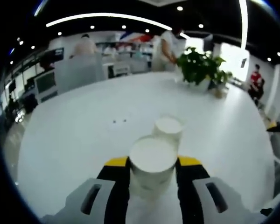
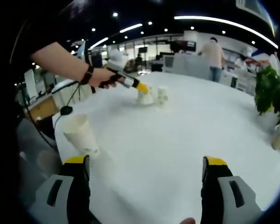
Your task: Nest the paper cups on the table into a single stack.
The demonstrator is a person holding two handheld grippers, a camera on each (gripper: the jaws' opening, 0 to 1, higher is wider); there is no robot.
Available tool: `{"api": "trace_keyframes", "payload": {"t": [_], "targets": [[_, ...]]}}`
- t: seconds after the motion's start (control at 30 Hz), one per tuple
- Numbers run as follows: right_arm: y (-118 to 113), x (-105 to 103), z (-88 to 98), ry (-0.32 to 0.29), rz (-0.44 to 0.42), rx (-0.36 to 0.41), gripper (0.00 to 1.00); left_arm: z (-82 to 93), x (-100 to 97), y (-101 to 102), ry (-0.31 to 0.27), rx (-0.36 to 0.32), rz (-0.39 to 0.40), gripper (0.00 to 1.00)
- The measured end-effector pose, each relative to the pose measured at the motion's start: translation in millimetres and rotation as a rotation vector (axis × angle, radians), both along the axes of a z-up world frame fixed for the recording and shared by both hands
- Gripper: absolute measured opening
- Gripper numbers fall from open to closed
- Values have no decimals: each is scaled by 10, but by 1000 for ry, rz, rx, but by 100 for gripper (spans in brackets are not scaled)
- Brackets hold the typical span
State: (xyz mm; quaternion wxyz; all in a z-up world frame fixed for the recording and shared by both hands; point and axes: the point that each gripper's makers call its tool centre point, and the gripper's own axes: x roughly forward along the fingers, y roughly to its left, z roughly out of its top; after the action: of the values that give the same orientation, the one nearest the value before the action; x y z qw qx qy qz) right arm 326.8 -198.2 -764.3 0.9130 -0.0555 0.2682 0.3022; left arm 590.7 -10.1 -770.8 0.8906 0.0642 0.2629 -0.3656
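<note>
On the white table (image 1: pixel 74 135), a white paper cup (image 1: pixel 152 156) stands between my left gripper's (image 1: pixel 153 162) yellow-tipped jaws, which press on its sides. A second white cup (image 1: pixel 168 128) stands just behind it, close or touching. The right gripper view has the same pair far off: the held cup (image 2: pixel 145 97), wider at its base, and its neighbour (image 2: pixel 162 94), with the left gripper (image 2: pixel 141 87) in a person's hand (image 2: pixel 102 77). A third cup (image 2: pixel 80 133) stands upright near the table edge, just beyond my right gripper's left jaw. My right gripper (image 2: pixel 146 163) is open, nothing between its jaws.
A potted green plant (image 1: pixel 200 65) (image 2: pixel 273 93) sits at the table's far side. People stand at counters beyond the table. A black cable (image 2: pixel 67 105) hangs off the table's left edge. A broad bare stretch of table (image 2: pixel 177 135) lies between the grippers.
</note>
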Motion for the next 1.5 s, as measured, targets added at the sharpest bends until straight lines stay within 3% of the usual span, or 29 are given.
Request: {"api": "trace_keyframes", "payload": {"t": [0.63, 1.03, 1.37, 1.5], "targets": [[91, -95, 293, -68, 12, -11, 99, 618, -366, 68, -23, 9, -75, 37], [113, -166, 435, -104, -37, -13, 99, 1038, -628, 42, -33, -57, -104, 37], [180, -250, 476, -109, -80, 1, 98, 1381, -1079, -85, -28, -103, -192, 37], [212, -280, 474, -103, -97, 13, 99, 1575, -1268, -155, -16, -153, -235, 37]]}}
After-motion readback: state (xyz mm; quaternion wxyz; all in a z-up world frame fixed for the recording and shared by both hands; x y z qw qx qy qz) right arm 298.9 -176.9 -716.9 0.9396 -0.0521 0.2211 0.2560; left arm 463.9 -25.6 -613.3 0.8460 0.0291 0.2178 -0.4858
